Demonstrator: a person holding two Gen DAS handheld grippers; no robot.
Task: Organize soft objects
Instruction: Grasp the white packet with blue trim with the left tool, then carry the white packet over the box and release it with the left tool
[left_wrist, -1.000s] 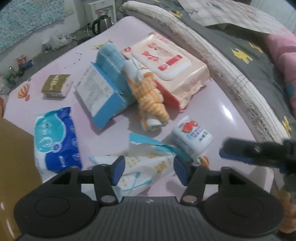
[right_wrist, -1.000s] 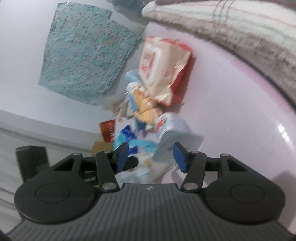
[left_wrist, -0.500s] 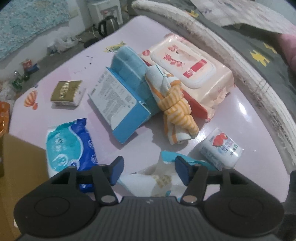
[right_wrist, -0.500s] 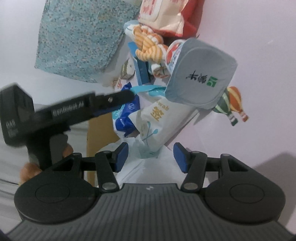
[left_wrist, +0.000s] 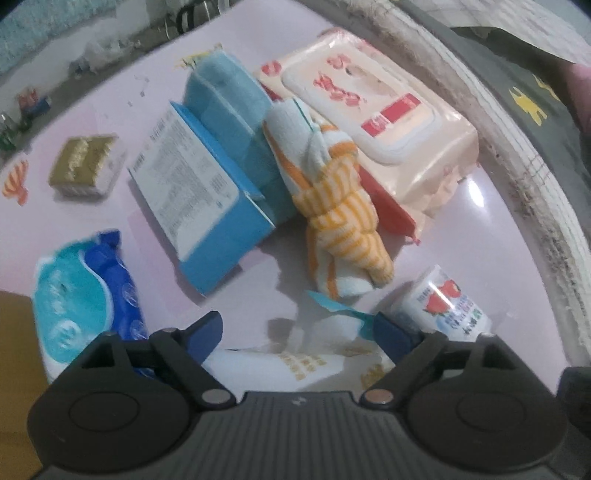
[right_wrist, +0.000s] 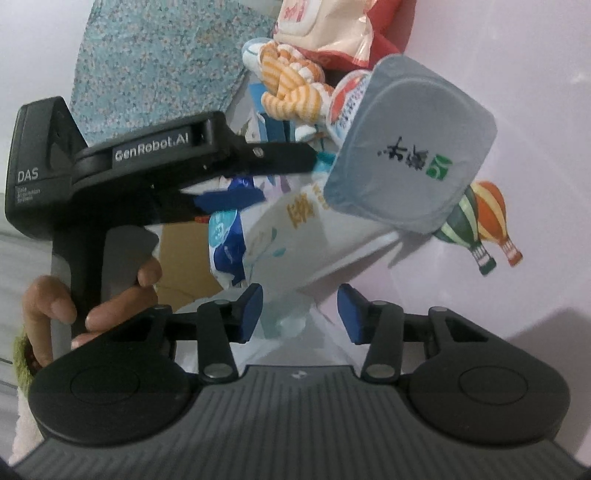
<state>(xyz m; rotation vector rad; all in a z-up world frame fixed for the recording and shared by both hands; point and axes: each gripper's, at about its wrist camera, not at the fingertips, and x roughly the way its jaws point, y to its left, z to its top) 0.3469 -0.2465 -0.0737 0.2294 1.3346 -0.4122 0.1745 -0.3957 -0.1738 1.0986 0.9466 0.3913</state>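
Two grippers: both point at one white tissue pack (left_wrist: 306, 360), which lies at the near edge of the pink bench (left_wrist: 480, 258).
White tissue pack: soft, printed in yellow with a teal flap; in the right wrist view (right_wrist: 295, 236) its near end reaches in between the right jaws.
Left gripper (left_wrist: 297, 332): points steeply down over the pack; jaws wide and opening, the pack below and between them, pads clear of it.
Right gripper (right_wrist: 299, 314): jaws narrow and closing around the crumpled near end of the pack; whether the pads press on it cannot be told.
Left hand (right_wrist: 92, 299): seen from the right wrist camera, wrapped around the black handle of the left gripper.
Small strawberry pack (left_wrist: 443, 306): just right of the white pack, resting partly on it.
Striped orange cloth (left_wrist: 340, 221): rolled, beyond the white pack, leaning against the blue box and the wet wipes.
Blue box (left_wrist: 207, 206): open, tipped on its side, with blue sponges (left_wrist: 236, 110) in it.
Wet wipes pack (left_wrist: 376, 122): peach with a white lid, at the far right.
Blue tissue pack (left_wrist: 85, 299): left of the left jaws.
Gold packet (left_wrist: 85, 162): far left, well apart from the rest.
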